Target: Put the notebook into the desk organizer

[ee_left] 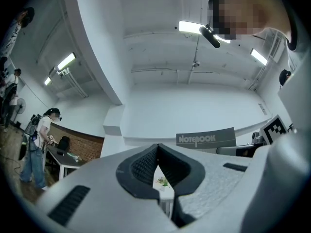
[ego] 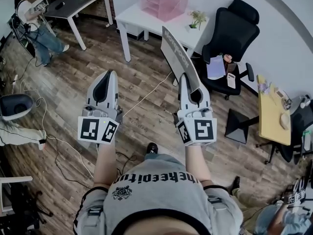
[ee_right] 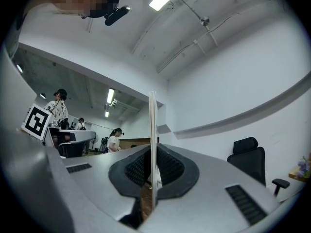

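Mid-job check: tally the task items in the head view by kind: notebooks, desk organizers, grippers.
notebook: 1
desk organizer: 1
grippers: 2, left gripper and right gripper
Total: 4

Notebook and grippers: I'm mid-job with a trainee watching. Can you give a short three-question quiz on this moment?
1. True or false: the left gripper holds the notebook.
2. Where does the pink organizer stand? A: on the white table. B: on the floor. C: on the black chair.
3. Fill in: the notebook sits edge-on between the jaws of the ___ gripper.

Key
1. False. Its jaws are together with nothing between them.
2. A.
3. Right: the right gripper is shut on it.
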Demonstrator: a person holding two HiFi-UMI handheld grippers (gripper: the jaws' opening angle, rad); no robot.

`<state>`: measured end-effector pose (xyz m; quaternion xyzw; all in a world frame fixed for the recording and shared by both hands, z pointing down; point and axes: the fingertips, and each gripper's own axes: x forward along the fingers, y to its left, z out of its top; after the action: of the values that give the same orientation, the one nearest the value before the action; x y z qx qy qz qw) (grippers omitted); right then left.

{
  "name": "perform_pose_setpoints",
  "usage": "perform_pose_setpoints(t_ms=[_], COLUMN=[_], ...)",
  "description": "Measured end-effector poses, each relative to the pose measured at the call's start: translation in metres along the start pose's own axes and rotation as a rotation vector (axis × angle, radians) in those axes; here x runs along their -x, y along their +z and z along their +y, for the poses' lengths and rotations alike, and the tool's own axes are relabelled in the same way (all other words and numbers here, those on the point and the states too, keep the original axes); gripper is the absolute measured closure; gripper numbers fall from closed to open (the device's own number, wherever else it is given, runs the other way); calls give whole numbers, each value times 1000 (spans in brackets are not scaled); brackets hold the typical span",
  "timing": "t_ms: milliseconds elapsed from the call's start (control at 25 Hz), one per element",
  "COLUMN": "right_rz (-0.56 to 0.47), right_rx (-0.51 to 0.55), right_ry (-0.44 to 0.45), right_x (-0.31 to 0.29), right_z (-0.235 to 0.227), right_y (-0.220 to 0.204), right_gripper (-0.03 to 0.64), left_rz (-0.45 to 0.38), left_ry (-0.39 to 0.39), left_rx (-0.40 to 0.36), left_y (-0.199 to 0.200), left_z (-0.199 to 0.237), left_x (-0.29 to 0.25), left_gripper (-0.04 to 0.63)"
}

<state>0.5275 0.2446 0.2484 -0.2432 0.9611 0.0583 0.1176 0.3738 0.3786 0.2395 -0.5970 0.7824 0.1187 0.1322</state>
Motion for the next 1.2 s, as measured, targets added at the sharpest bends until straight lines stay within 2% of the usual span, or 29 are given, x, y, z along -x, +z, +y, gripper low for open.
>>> perform_pose_setpoints(t_ms=[720,1200], right_rz=[11,2], right_rx=[-33,-22], right_ry=[1,-45], right_x=[-110,-245], right_z=[-58,-75], right_y=[-49,-78], right_gripper=[607,607], left_rz=[17,6], left_ry=[10,-43], left_rx=[17,23], left_y=[-53,-83], left_z=[47,137], left_x=[-110,-225], left_gripper=[592,592])
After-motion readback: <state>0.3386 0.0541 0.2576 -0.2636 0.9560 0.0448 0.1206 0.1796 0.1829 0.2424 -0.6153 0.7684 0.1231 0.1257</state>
